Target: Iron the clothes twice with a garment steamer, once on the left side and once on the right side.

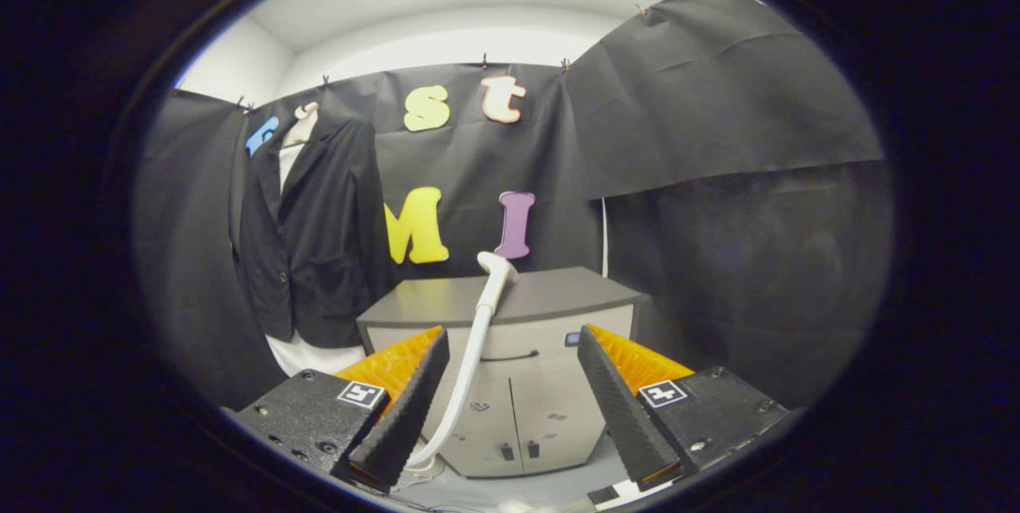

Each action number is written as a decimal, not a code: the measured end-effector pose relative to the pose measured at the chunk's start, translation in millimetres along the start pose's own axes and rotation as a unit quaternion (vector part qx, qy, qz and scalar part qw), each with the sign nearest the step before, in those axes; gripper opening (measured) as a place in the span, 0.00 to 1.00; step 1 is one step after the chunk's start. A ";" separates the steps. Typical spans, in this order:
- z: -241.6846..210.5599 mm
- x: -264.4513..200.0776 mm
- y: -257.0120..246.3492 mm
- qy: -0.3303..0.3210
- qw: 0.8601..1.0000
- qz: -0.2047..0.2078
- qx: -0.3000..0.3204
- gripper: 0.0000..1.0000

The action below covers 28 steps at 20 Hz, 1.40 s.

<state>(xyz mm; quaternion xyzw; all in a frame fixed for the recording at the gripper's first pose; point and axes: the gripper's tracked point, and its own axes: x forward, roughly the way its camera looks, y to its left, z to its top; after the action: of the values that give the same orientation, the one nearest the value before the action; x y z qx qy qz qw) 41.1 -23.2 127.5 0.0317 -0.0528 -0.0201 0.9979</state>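
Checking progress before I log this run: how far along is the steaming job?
Nothing looks done. The tool is open and empty, fingers apart. The steamer head rests on the grey cabinet beyond them, ungrasped. The black jacket hangs untouched. Left: grasp the steamer, both passes.

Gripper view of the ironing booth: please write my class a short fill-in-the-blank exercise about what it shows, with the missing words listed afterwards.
1. The gripper has its fingers ____, with nothing pressed between them.
2. The white steamer head rests on top of the grey ____.
3. The black jacket hangs over a ____ garment underneath.
4. The steamer hose runs down the cabinet front, ____ the two fingers.

Missing words: open; cabinet; white; between
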 end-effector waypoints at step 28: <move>-5.3 382.8 1.3 0.178 0.979 0.102 0.016 0.92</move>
<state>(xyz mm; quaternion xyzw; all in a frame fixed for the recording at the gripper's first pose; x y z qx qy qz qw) 422.1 -38.2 162.2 0.0448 0.1219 0.0890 0.9875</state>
